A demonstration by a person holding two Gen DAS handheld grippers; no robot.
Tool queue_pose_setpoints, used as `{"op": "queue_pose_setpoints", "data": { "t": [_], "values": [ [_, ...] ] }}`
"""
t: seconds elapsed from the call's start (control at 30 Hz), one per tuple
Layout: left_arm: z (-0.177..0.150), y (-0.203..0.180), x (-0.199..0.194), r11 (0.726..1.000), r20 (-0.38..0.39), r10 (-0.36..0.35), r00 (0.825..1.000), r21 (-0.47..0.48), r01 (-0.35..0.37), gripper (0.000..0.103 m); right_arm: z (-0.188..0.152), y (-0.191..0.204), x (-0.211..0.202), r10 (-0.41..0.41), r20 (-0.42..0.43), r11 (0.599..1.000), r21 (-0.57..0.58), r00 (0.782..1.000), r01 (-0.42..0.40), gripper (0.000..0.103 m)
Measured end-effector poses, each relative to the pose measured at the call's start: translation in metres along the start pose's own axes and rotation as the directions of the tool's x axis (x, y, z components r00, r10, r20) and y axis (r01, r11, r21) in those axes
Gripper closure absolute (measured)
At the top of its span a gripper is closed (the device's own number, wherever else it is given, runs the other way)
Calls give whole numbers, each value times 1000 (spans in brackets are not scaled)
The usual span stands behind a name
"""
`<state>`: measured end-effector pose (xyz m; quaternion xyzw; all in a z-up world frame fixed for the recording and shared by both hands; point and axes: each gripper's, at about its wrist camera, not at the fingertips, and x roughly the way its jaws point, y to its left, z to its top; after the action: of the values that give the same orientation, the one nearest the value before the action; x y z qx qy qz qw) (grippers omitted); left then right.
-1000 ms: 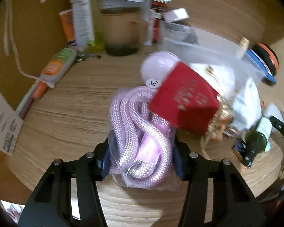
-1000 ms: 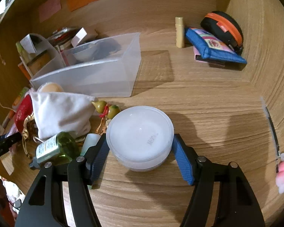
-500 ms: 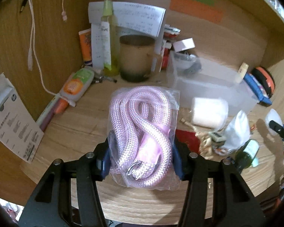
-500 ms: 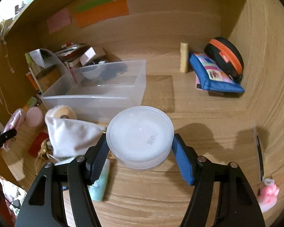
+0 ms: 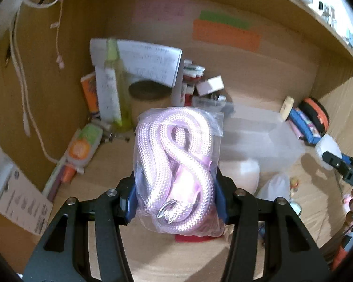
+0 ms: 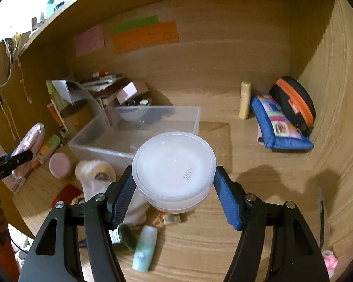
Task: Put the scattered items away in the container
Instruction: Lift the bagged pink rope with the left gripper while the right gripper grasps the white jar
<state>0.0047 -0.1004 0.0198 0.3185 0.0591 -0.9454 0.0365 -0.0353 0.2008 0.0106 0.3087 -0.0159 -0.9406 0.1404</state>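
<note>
Pinching a bagged pink rope (image 5: 176, 171), the left gripper (image 5: 175, 202) hangs above the worktop (image 6: 258, 188). The right gripper (image 6: 174, 195) jaws clamp a white tub (image 6: 174, 169); the clear container (image 6: 138, 129) sits at eleven o'clock beyond it.

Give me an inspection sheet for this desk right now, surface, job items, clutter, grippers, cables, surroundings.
Surface: wooden desk, items scattered at left.
Job's things: clear plastic bin open, apparently empty; bagged pink rope and white round tub both held; white pouch, mint tube, green bottle on the desk.
Clutter: blue pouch, black-orange case, papers and boxes at back left.
Grippers: left gripper shut on the rope bag; right gripper shut on the tub.
Cables: white cord hanging on the left wall.
Surroundings: sticky notes on the back panel; shelf above.
</note>
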Motion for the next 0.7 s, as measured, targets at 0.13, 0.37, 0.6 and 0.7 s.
{"op": "queue_pose_setpoints", "data": {
  "t": [0.13,0.37,0.6,0.7],
  "values": [
    [19,-9,-1,1000,27,-22,999,17,22,50,14,0,2,23,13,1000,0,1000,-23,40],
    [48,-23,8,998,59,-57,997,37,55,50,39,3,7,-6,46,1000,-23,999,7,40],
    [69,-41,27,993,54,-100,993,62,97,50,64,3,23,6,57,1000,-31,998,-4,40],
    [77,-49,37,990,44,-122,992,72,119,50,73,4,30,18,71,1000,-27,997,-16,40]
  ]
}}
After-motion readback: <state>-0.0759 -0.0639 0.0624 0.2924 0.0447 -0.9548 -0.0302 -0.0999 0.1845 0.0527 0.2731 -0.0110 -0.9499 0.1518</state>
